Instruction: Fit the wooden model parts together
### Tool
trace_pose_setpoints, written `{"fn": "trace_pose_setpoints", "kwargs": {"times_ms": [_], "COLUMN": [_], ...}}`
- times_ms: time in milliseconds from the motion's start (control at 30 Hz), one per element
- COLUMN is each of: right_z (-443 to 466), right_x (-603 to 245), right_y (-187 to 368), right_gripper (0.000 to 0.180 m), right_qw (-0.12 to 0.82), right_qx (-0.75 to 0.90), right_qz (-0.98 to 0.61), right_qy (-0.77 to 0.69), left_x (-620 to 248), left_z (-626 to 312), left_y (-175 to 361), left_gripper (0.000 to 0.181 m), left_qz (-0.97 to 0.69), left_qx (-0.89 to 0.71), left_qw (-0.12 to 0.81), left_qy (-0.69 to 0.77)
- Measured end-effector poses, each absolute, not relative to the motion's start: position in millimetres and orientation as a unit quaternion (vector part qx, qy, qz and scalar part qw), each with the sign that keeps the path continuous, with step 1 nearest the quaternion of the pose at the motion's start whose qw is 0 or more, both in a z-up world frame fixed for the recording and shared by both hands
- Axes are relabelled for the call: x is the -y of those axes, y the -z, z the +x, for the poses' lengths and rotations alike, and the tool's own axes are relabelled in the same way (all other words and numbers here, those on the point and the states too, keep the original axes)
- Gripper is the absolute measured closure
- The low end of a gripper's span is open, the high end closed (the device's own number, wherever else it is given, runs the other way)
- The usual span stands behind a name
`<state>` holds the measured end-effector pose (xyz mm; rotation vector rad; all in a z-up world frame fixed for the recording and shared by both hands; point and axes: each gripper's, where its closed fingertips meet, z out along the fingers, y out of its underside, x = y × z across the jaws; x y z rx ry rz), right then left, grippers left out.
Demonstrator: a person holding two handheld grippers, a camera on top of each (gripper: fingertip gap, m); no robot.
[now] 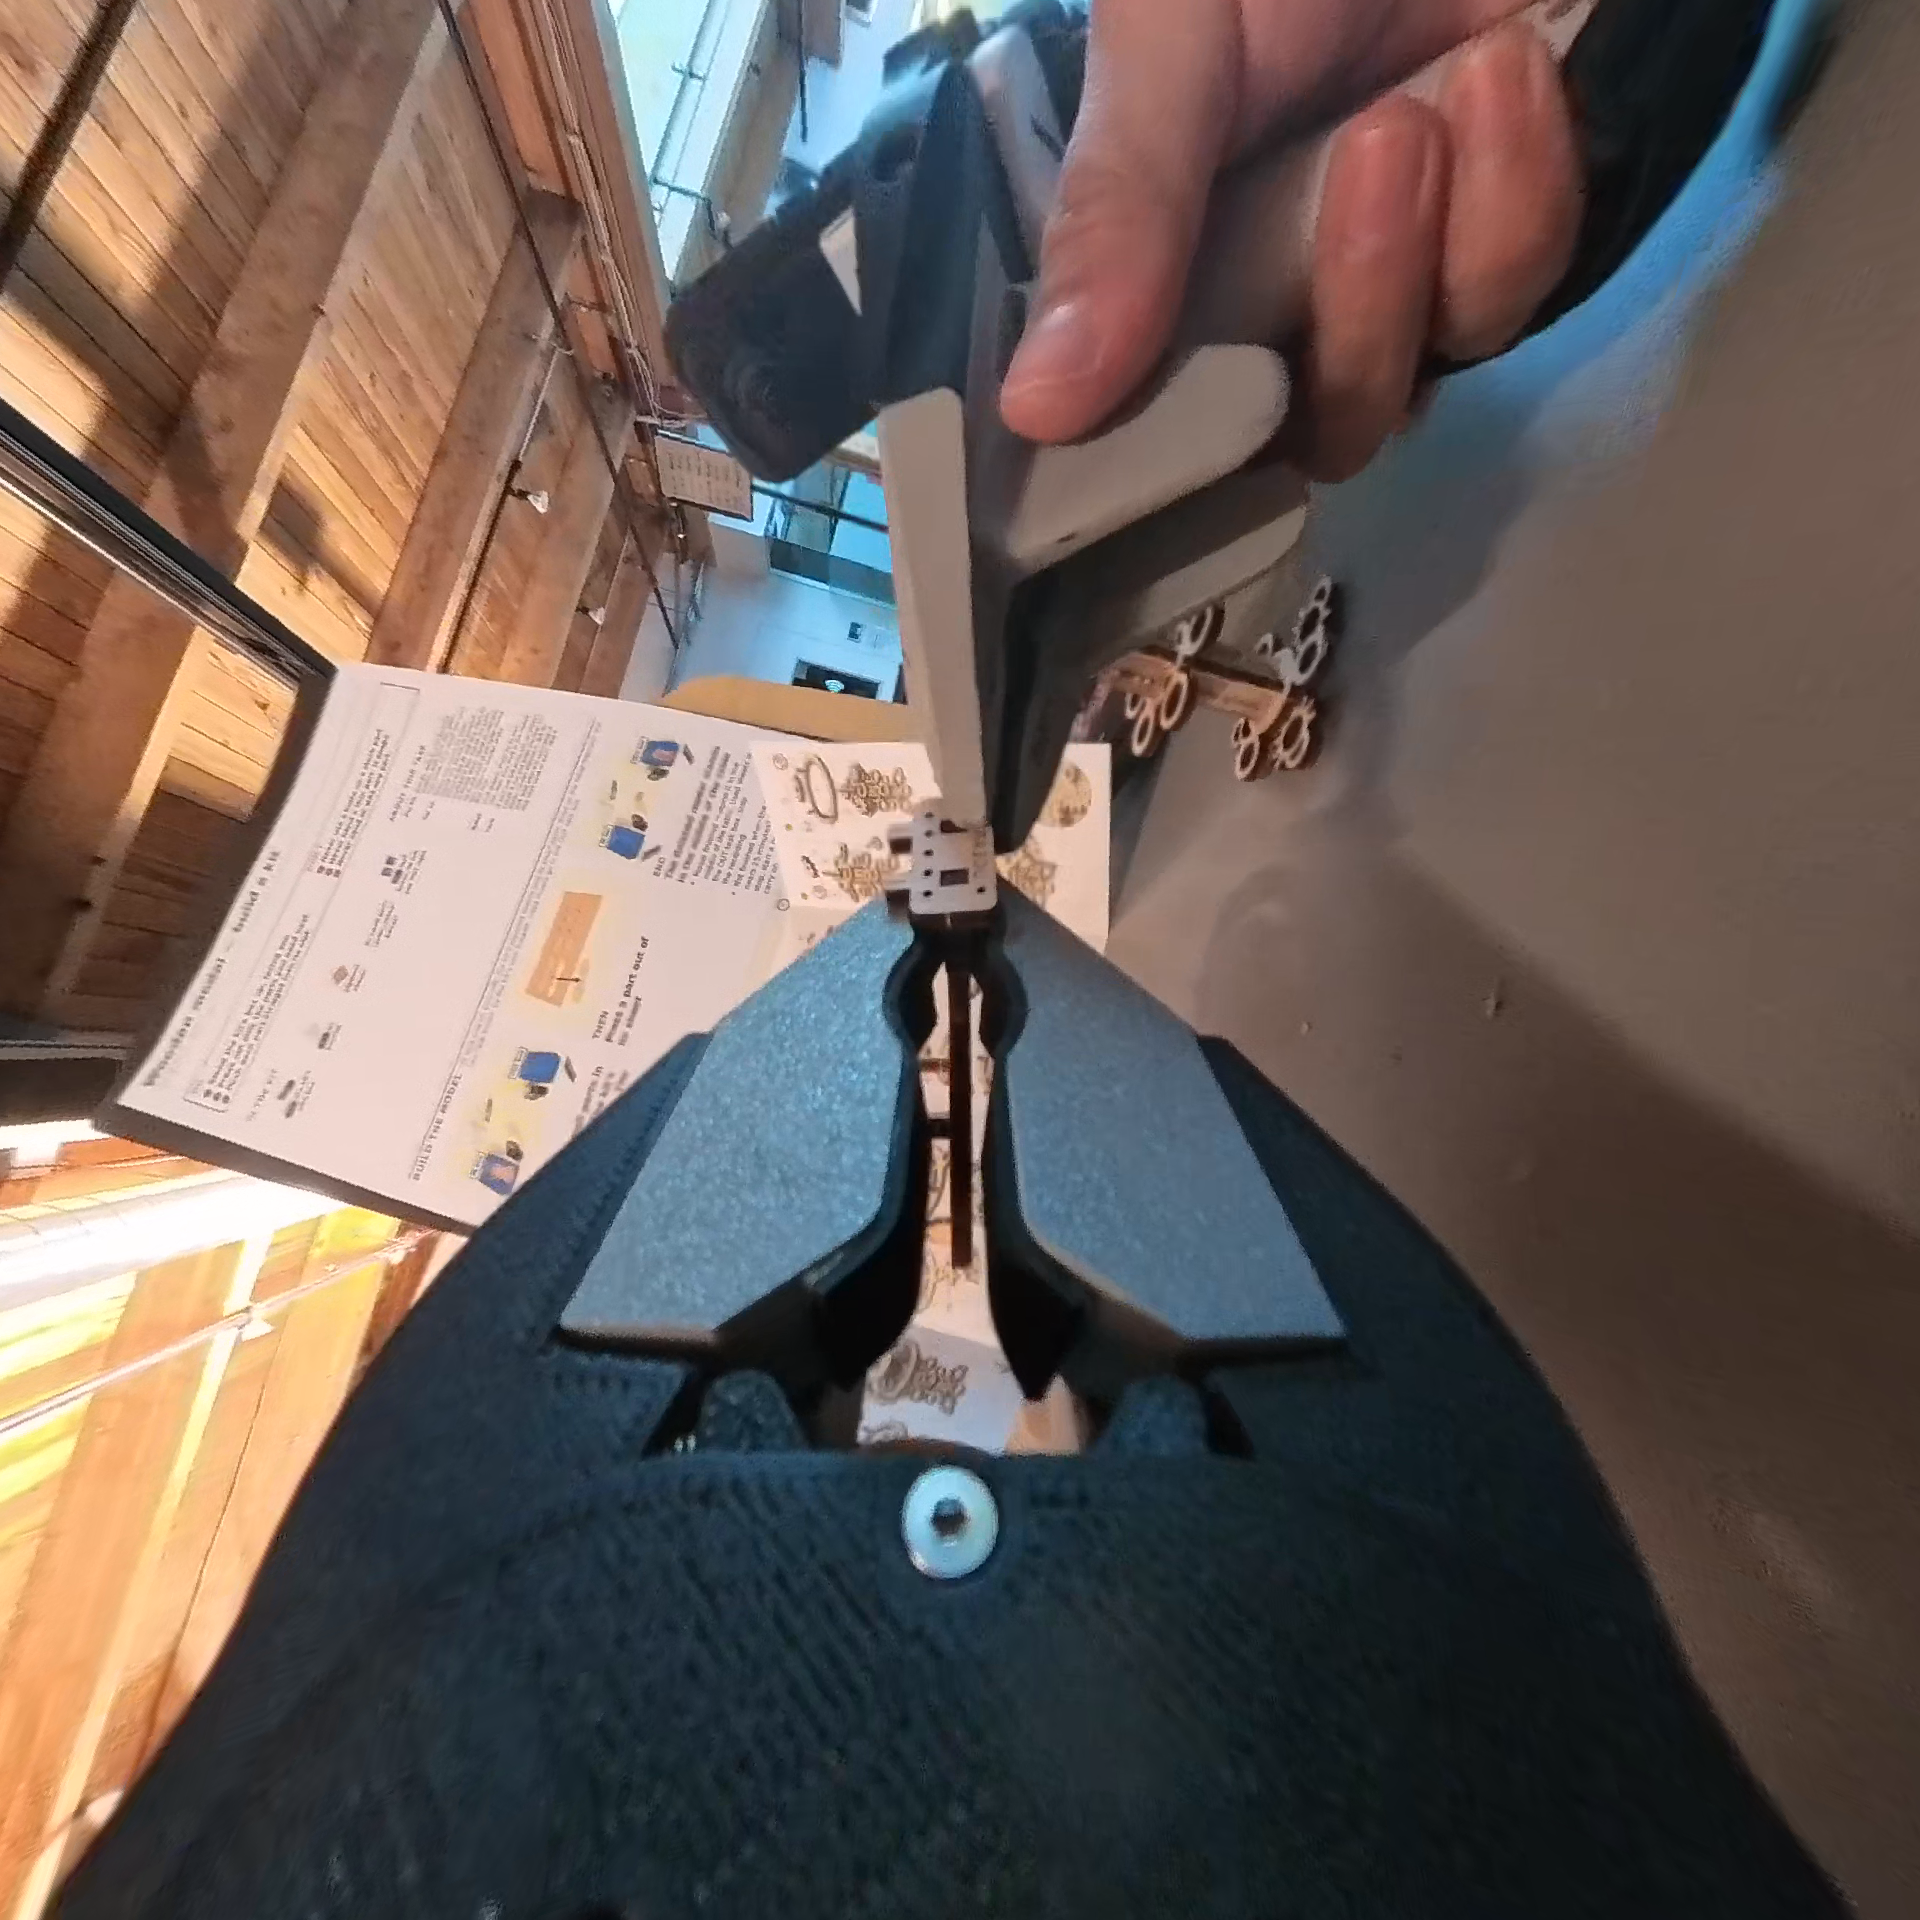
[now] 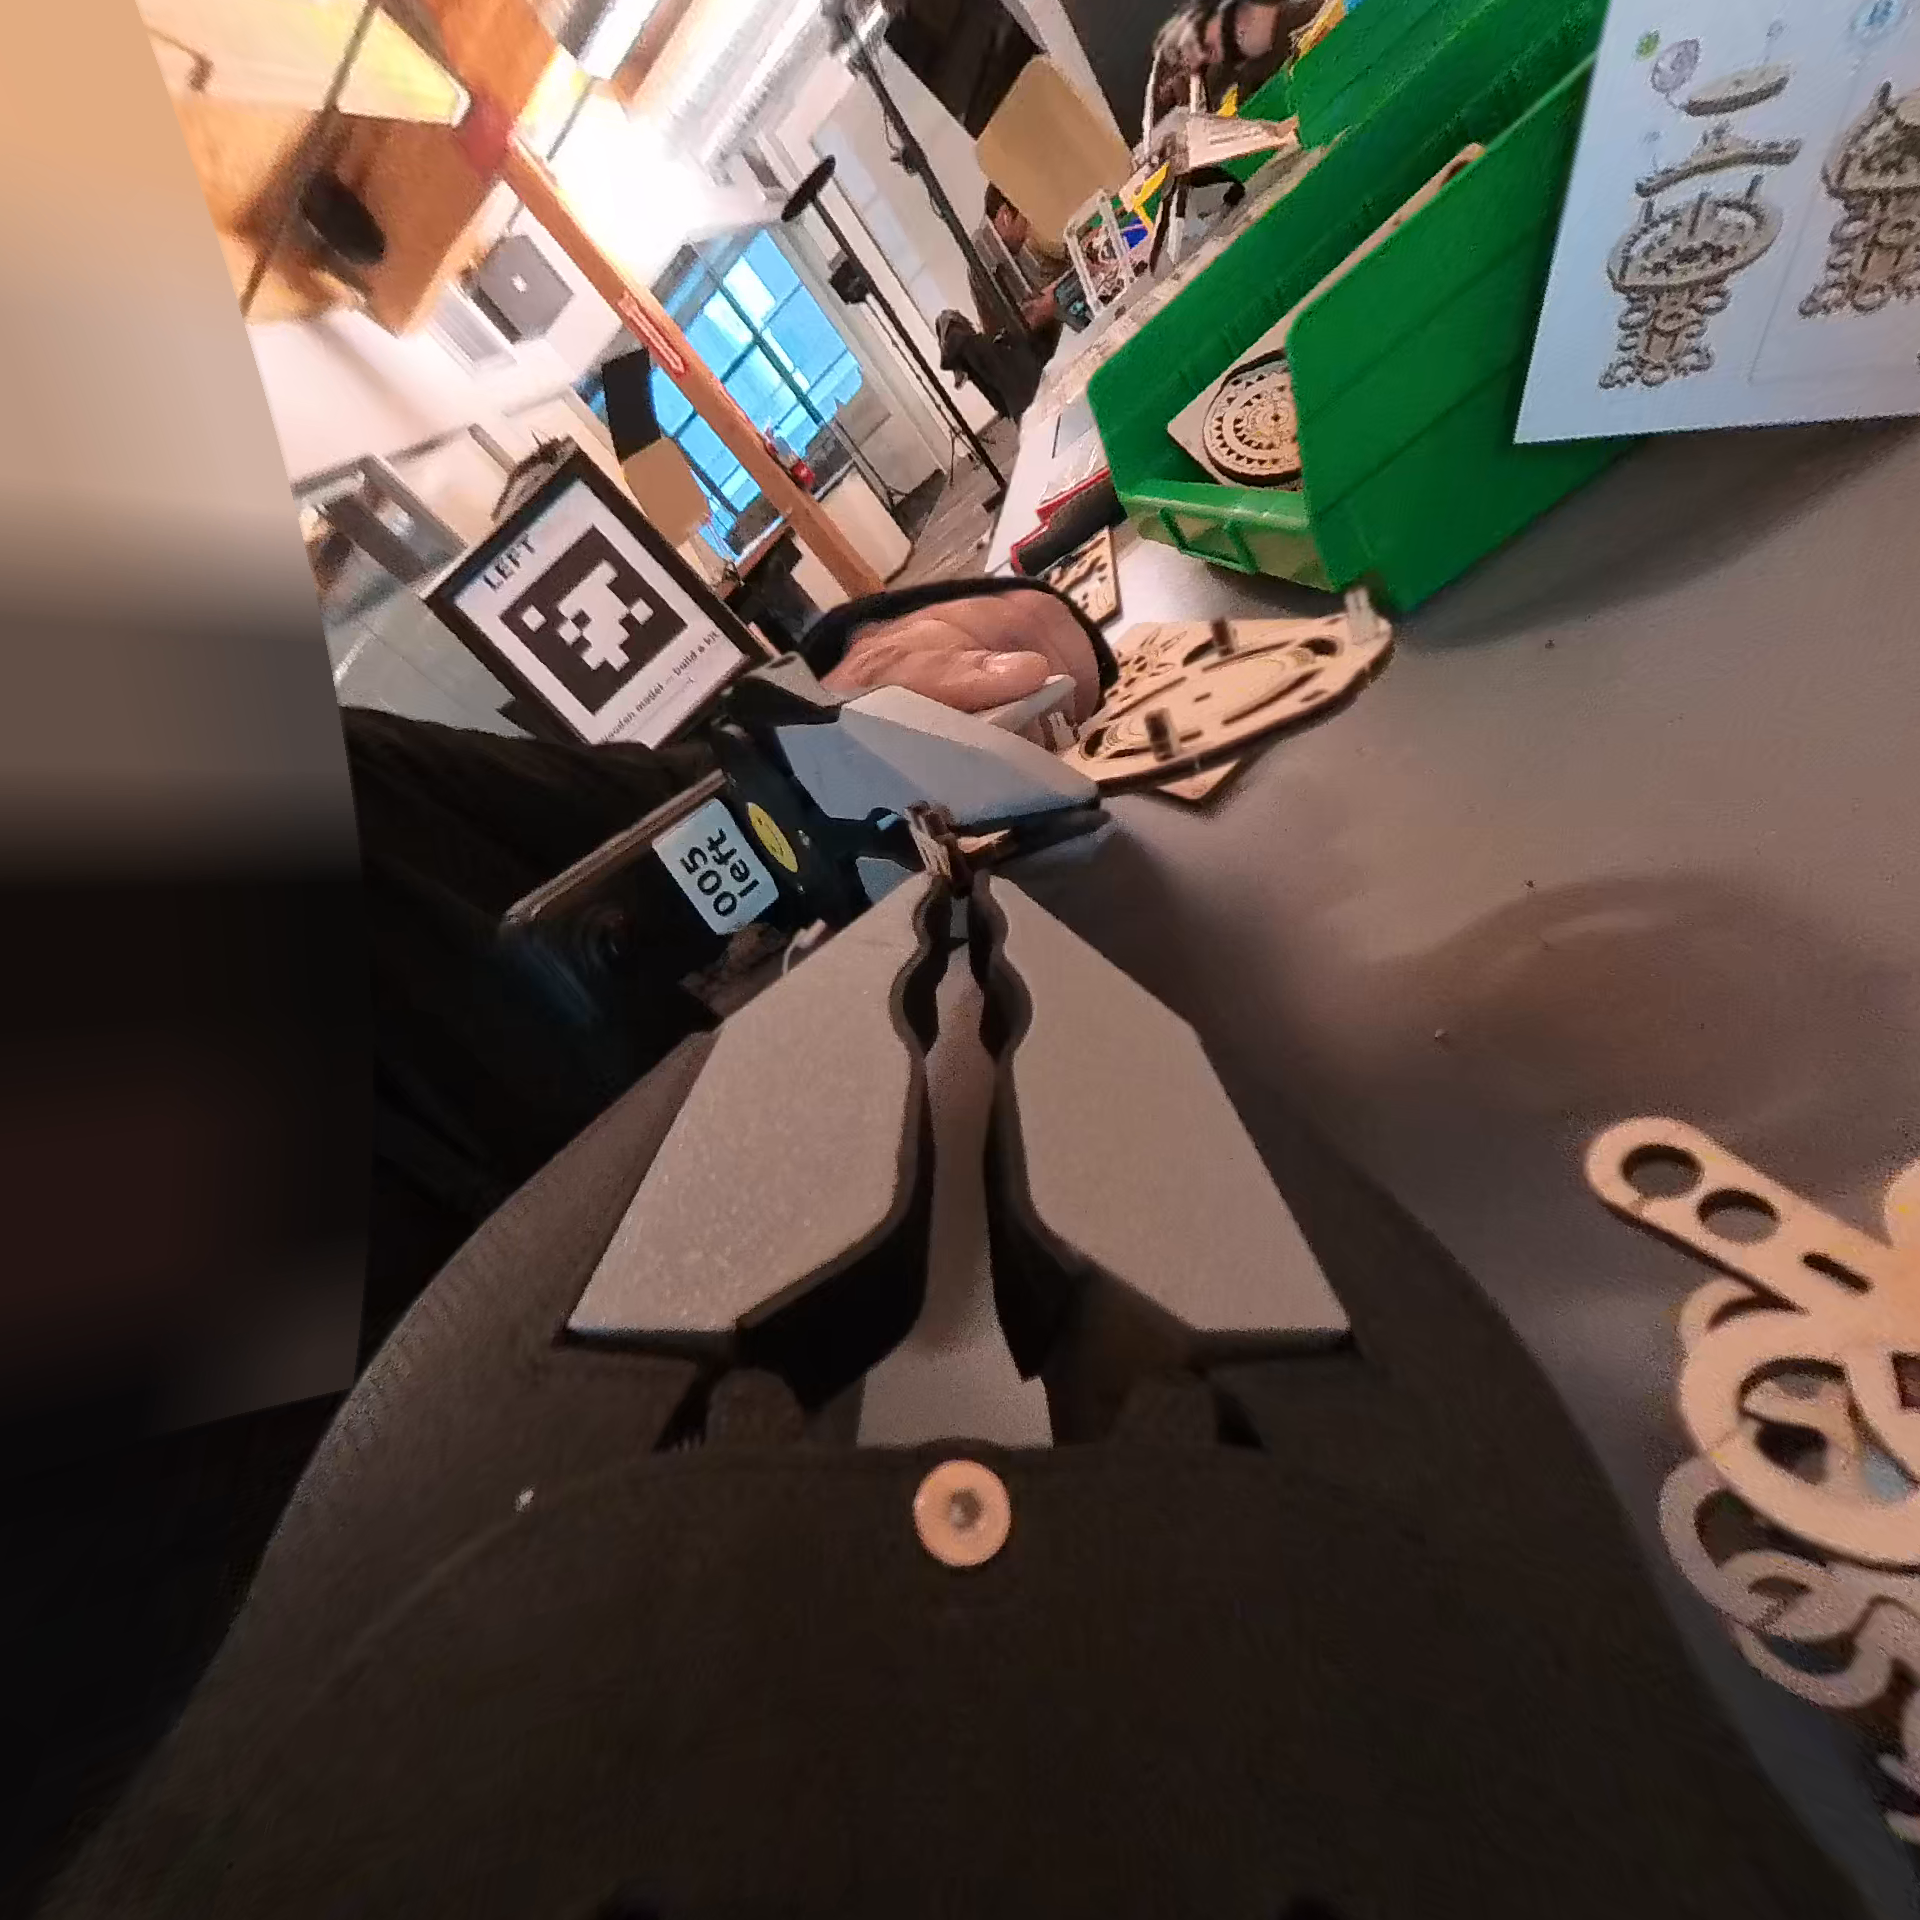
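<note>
In the left wrist view my left gripper (image 1: pixel 954 925) is shut on a thin flat wooden part (image 1: pixel 958 1049), seen edge-on between the fingers. A pale end with small holes (image 1: pixel 948 875) sticks out past the tips. My right gripper (image 1: pixel 982 821), held by a hand, comes down from above and its tips meet that pale end. In the right wrist view my right gripper (image 2: pixel 961 896) is shut on a small wooden part (image 2: pixel 943 844) at its tips. This part touches the left gripper's fingers (image 2: pixel 997 805). Both are held above the grey table (image 2: pixel 1507 935).
An instruction sheet (image 1: pixel 499 935) stands behind. A wheeled wooden assembly (image 1: pixel 1226 686) lies on the table. A wooden plate with pegs (image 2: pixel 1236 675), green bins (image 2: pixel 1403 436), a diagram sheet (image 2: pixel 1745 208) and a fretwork wooden piece (image 2: pixel 1787 1403) are nearby.
</note>
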<state>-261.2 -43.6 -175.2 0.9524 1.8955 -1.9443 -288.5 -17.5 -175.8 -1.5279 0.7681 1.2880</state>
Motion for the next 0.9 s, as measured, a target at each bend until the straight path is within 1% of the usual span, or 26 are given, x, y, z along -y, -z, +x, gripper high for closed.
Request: {"fn": "trace_pose_setpoints", "kwargs": {"times_ms": [33, 467, 667, 767, 867, 900], "right_z": [-260.2, -251.9, -255.8, -266.1, -267.3, -268.2], "right_x": [43.7, 45.7, 45.2, 44.2, 40.9, 39.9], "right_y": [174.7, 172.5, 170.4, 166.3, 161.6, 158.9], "right_gripper": [0.179, 0.179, 0.179, 0.178, 0.176, 0.171], "right_qw": [0.127, 0.132, 0.174, 0.142, 0.130, 0.134], "right_qx": [-0.657, -0.676, -0.643, -0.626, -0.618, -0.607], "right_qz": [0.324, 0.289, 0.306, 0.312, 0.309, 0.310], "right_qy": [0.669, 0.665, 0.680, 0.700, 0.711, 0.719], "left_x": [17.4, 18.0, 17.7, 17.3, 18.7, 19.5], "left_z": [-287.4, -281.4, -282.0, -291.9, -297.3, -299.2], "left_y": [175.3, 172.6, 171.9, 170.8, 156.6, 153.5], "left_gripper": [0.179, 0.179, 0.180, 0.180, 0.181, 0.181], "left_qz": [-0.628, -0.623, -0.627, -0.645, -0.658, -0.662], "left_qx": [-0.313, -0.321, -0.316, -0.284, -0.221, -0.206], "left_qw": [0.484, 0.498, 0.505, 0.511, 0.552, 0.562], "left_qy": [-0.522, -0.511, -0.503, -0.491, -0.462, -0.451]}}
